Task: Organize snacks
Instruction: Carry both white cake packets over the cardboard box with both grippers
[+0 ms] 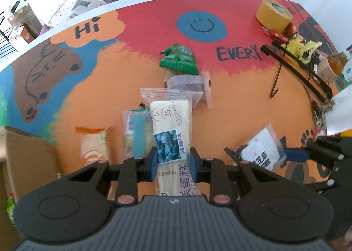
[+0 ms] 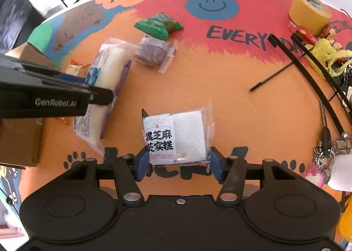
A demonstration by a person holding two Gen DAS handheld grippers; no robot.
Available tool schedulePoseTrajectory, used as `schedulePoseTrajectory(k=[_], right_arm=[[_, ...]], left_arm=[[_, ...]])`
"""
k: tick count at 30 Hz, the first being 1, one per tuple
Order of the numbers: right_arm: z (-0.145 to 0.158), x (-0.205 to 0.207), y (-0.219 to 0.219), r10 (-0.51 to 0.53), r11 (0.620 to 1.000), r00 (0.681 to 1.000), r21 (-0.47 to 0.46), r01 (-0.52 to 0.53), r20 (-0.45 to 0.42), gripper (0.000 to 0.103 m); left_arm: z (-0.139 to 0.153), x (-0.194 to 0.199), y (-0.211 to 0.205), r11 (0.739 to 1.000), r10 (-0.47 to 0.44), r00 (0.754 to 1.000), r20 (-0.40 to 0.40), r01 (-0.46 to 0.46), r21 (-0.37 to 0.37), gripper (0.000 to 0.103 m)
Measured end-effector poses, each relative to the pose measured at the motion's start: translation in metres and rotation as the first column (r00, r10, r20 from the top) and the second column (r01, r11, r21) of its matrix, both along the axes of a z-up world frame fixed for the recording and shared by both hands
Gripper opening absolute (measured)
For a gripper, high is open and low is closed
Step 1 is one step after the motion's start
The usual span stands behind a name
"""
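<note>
My left gripper (image 1: 173, 159) is shut on a long white cake packet (image 1: 170, 119) with a blue picture label, and both blue pads press its sides. In the right wrist view this packet (image 2: 110, 64) sits tilted under the left gripper's black body. My right gripper (image 2: 178, 164) is open around a square white sesame cake packet (image 2: 176, 136), which lies flat on the orange mat. Its pads stand just beside the wrapper's edges. The same square packet (image 1: 261, 152) shows at the lower right of the left wrist view.
A green packet (image 1: 179, 60), a brown cake in clear wrap (image 1: 189, 88), a teal packet (image 1: 137, 134) and an orange-topped packet (image 1: 93, 143) lie nearby. A cardboard box (image 1: 26, 158) stands at the left. A tape roll (image 2: 310, 12), black rods (image 2: 308, 64) and keys (image 2: 330, 147) crowd the right.
</note>
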State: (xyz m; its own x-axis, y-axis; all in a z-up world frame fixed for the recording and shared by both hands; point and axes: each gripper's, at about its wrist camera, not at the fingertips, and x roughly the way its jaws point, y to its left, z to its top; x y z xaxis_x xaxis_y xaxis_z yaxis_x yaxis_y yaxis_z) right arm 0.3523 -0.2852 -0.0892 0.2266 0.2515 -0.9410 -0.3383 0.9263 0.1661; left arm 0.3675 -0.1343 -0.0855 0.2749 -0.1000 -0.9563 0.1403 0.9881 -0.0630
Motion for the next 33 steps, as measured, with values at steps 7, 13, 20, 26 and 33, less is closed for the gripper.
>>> schedulePoseTrajectory(k=[7, 13, 20, 26, 33], right_arm=[[0.016, -0.010, 0.019, 0.028, 1.000, 1.000, -0.008, -0.028, 0.014, 0.053], [0.035, -0.012, 0.034, 0.043, 0.999, 0.999, -0.002, -0.043, 0.026, 0.053], [0.062, -0.015, 0.057, 0.064, 0.998, 0.996, 0.011, -0.065, 0.064, 0.053], [0.082, -0.017, 0.085, 0.099, 0.995, 0.991, 0.025, -0.101, 0.091, 0.053], [0.098, -0.021, 0.124, 0.141, 0.988, 0.983, 0.042, -0.147, 0.117, 0.053]], left_arm=[[0.009, -0.016, 0.017, 1.000, -0.019, 1.000, -0.004, 0.019, -0.013, 0.028], [0.022, -0.030, 0.031, 0.999, -0.035, 0.999, 0.000, 0.035, -0.023, 0.027], [0.056, -0.042, 0.062, 0.999, -0.009, 0.999, 0.050, 0.010, -0.031, 0.027], [0.076, -0.055, 0.094, 1.000, 0.018, 0.997, 0.074, -0.017, -0.026, 0.027], [0.097, -0.072, 0.133, 0.996, 0.074, 0.992, 0.099, -0.067, -0.066, 0.027]])
